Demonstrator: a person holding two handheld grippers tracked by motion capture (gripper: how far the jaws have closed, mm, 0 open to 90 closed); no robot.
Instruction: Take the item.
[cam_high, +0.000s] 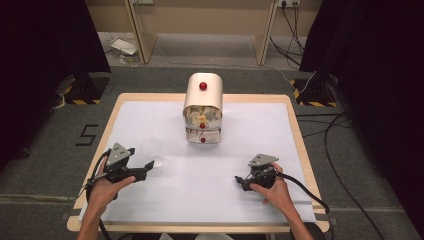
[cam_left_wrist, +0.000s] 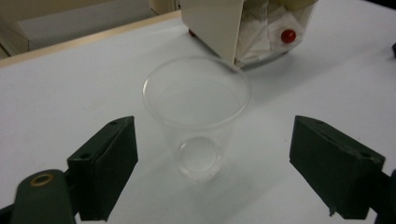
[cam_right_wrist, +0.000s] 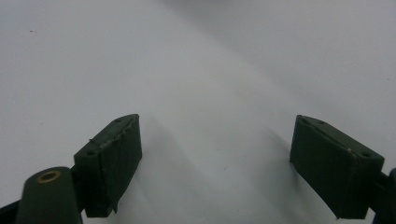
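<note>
While the clear plastic cup (cam_left_wrist: 196, 116) stands upright on the tabletop (cam_high: 240, 195) just beyond and between the spread, empty jaws of the left gripper (cam_high: 145, 167), the right gripper (cam_high: 243, 181), likewise spread, rests well apart at the near right, with bare surface around the cup short of the drawer unit (cam_high: 202, 107).

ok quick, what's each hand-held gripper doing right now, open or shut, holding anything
Left hand-held gripper: open, jaws wide on either side of the clear plastic cup, not touching it.
Right hand-held gripper: open, nothing between its jaws.
</note>
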